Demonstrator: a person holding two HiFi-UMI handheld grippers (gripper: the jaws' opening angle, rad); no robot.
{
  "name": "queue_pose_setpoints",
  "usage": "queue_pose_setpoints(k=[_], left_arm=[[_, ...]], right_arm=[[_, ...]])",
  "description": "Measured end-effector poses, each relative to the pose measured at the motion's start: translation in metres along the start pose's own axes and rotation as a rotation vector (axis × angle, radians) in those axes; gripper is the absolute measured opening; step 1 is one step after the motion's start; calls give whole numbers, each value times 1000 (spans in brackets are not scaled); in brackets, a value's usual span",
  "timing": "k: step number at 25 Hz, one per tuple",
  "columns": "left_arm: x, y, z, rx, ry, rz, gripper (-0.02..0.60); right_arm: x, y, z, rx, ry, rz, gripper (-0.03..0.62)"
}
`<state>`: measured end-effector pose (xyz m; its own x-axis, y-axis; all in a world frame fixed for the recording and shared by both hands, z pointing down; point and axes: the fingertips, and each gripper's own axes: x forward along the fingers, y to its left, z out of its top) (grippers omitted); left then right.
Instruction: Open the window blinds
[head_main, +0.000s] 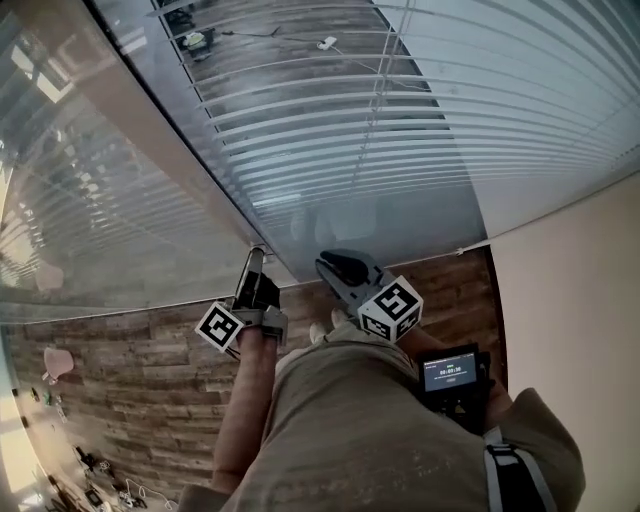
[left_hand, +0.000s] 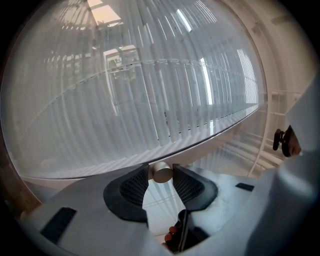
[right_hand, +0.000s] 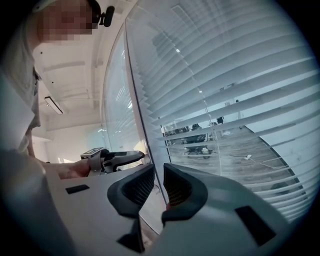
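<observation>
Two grippers reach toward a glass pane (head_main: 150, 150) in the head view. The left gripper (head_main: 256, 254) is just beside the pane's dark seam, and the right gripper (head_main: 326, 262) is near it. Both are low, by the wood floor (head_main: 120, 390). The blinds (head_main: 420, 140) hang behind the glass, and a floor beyond shows between their upper slats. A dark device with a lit screen (head_main: 450, 372) sits by the person's right hand.

In the left gripper view, the left gripper (left_hand: 161, 176) has its jaws closed on a small pale knob (left_hand: 162, 173), pinched between the two pad tips. The blinds (left_hand: 150, 100) fill the glass ahead.

In the right gripper view, the right gripper (right_hand: 156, 186) has its jaws a narrow gap apart, with nothing pinched between them. The blinds (right_hand: 235, 90) rise to the right, and the left gripper (right_hand: 120, 159) shows at the left.
</observation>
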<state>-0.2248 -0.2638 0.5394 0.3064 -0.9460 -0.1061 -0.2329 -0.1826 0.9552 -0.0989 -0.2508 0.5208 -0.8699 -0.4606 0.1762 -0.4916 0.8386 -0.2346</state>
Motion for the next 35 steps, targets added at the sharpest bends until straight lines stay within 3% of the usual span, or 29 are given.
queue_pose_setpoints(k=[5, 19, 26, 31, 35], left_arm=[[0, 0, -5, -14, 29, 11, 156], [-12, 7, -19, 13, -25, 26, 155], [-13, 10, -10, 134, -16, 72, 156], [-11, 11, -8, 304, 12, 140, 156], [-5, 14, -13, 396, 42, 186, 156]], right_arm=[[2, 5, -1, 38, -9, 1, 52], [-13, -13, -20, 69, 11, 23, 52], [2, -2, -23, 67, 34, 42, 52], [6, 5, -22, 63, 55, 45, 52], [8, 5, -24, 77, 46, 47, 52]])
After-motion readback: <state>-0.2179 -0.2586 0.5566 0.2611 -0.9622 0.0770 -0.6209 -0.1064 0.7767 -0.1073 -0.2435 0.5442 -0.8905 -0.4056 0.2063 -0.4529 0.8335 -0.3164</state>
